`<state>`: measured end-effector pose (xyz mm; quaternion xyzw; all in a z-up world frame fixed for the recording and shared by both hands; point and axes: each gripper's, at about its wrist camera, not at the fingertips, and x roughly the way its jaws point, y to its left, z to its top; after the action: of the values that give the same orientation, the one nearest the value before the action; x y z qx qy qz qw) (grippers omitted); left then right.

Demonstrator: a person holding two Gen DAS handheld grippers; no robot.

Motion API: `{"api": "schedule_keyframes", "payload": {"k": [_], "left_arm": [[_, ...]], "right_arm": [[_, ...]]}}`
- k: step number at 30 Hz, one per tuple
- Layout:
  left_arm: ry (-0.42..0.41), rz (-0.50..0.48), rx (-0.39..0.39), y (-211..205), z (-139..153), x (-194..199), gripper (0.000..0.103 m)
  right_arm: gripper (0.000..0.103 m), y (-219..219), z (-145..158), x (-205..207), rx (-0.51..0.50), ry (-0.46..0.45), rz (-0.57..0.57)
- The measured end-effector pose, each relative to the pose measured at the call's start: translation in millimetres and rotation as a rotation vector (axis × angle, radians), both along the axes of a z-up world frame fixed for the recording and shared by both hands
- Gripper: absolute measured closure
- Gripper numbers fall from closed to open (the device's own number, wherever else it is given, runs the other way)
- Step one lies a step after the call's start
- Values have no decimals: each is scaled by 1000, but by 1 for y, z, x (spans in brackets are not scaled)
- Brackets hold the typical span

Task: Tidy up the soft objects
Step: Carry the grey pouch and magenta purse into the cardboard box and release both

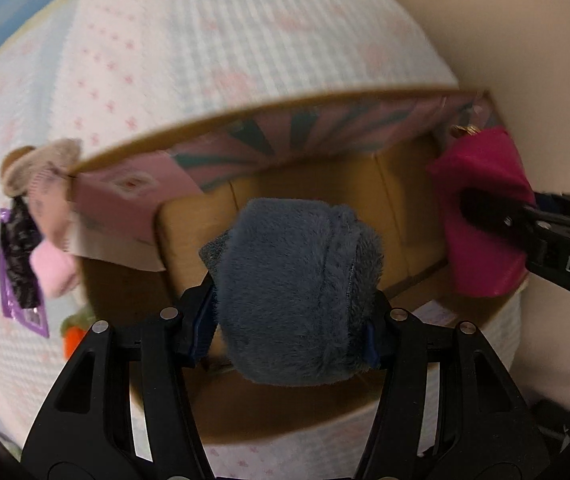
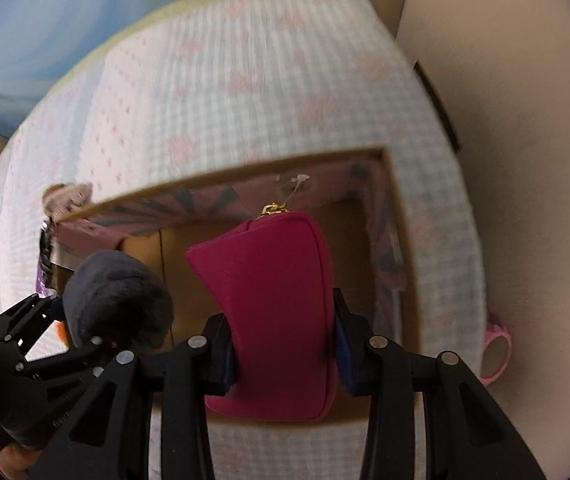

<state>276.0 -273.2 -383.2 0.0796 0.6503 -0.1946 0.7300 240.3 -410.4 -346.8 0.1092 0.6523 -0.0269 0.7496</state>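
Both grippers hold soft things over an open cardboard box (image 1: 413, 204) that sits on a bed.

My left gripper (image 1: 291, 312) is clamped on a rolled blue-grey plush bundle (image 1: 297, 300) — thick, fuzzy pile, bulging past both pads — above the box's left half. My right gripper (image 2: 285, 352) pinches a smooth magenta zip pouch (image 2: 273, 312), gold zipper pull at its far end, near the box's right wall. More small soft items (image 1: 45, 216) lie on the checked bedspread (image 1: 245, 40) just outside the box's left corner — blurred.
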Motion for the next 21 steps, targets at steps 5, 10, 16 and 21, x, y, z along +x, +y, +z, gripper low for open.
{"api": "schedule_keyframes", "payload": {"k": [5,10,16,21], "left_arm": [[-2,-68,78,-6,-15,-2,50],[-34,-71,64,-1,2,1,15],[-69,-111,121,4,9,-3,0],[-60,-78,95,22,18,-10,0]], "right_arm": [[67,5,-32,1,0,54,23],[62,7,-33,4,42,55,43],[0,11,-36,10,30,22,52],[0,14,-31,5,41,20,42]]}}
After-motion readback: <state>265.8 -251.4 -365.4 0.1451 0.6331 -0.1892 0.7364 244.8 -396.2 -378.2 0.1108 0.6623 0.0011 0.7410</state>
